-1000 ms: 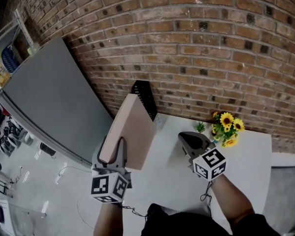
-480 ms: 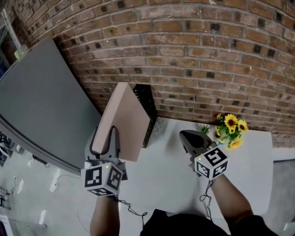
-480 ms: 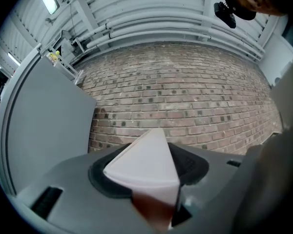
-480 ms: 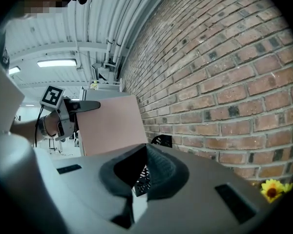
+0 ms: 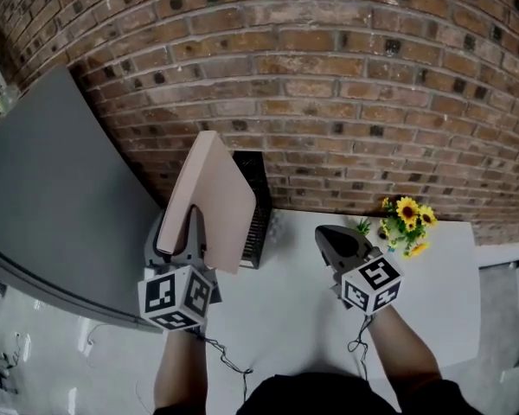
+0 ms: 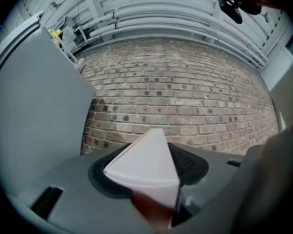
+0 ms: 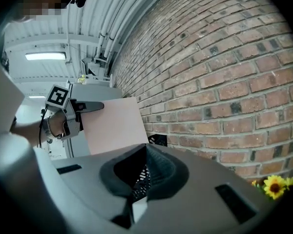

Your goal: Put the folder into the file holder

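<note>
Your left claw (image 5: 190, 225) has carried the pink folder (image 5: 209, 199) closer to the brick wall (image 5: 329, 102). Before, the folder was out in front of the black file holder (image 5: 258, 206). Now it is right next to it.

Your left claw is holding the folder by its near edge, with one jaw on each side. The folder is up in the air and leans a bit. From your head view it covers the left side of the file holder. It is not inside the file holder yet.

The file holder stands at the back left corner of the white table (image 5: 285, 309), right against the wall. It is made of black mesh.

Your right claw (image 5: 339, 245) is shut tight and has nothing in it. It hangs over the middle of the table and points at the wall. It is well apart from the folder.

Some yellow flowers (image 5: 405, 223) sit at the back right edge of the table, by the wall. A big grey board (image 5: 52, 188) stands off to the left of the table.
</note>
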{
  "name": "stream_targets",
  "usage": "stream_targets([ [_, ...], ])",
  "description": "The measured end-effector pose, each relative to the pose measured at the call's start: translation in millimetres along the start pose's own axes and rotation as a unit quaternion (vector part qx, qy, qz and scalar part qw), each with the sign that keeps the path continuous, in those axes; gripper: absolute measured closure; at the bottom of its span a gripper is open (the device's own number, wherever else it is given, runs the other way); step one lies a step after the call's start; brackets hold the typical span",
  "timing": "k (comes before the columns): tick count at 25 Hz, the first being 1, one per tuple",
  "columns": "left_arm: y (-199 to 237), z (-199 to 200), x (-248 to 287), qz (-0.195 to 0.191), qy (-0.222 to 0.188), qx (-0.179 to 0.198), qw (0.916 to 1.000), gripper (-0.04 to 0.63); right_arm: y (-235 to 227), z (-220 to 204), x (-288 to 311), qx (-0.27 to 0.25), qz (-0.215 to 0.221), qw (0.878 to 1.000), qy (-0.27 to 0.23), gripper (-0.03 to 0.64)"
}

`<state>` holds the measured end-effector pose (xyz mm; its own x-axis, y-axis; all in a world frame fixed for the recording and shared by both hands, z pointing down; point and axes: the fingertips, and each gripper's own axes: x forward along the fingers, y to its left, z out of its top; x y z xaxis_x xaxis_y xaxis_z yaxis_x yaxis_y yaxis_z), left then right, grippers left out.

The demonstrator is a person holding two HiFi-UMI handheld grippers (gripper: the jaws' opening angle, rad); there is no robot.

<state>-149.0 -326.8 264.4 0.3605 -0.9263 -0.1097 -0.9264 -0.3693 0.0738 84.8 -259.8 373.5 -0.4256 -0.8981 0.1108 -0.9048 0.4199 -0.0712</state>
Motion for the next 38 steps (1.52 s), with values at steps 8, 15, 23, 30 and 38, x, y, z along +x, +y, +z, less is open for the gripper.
stream_targets([
  [8,9,-9,38,-0.018,-0.001,-0.007,0.9998,0.379,0,4,12,-0.003,-0.031,1.0,0.0,0.614],
  [15,11,-26,60,-0.017,0.007,-0.012,0.9998,0.38,-2,0,17,0.0,-0.045,0.999,0.005,0.614],
  [23,8,-36,78,-0.004,-0.003,-0.003,1.0,0.398,-4,-8,28,0.011,-0.049,0.999,0.01,0.614],
  [30,0,-38,89,-0.013,-0.008,0.005,0.9999,0.414,-6,-16,34,0.019,-0.051,0.998,0.013,0.614],
  [38,-6,-53,98,-0.013,0.001,0.012,0.9998,0.415,-12,-21,37,0.024,-0.053,0.998,0.017,0.614],
])
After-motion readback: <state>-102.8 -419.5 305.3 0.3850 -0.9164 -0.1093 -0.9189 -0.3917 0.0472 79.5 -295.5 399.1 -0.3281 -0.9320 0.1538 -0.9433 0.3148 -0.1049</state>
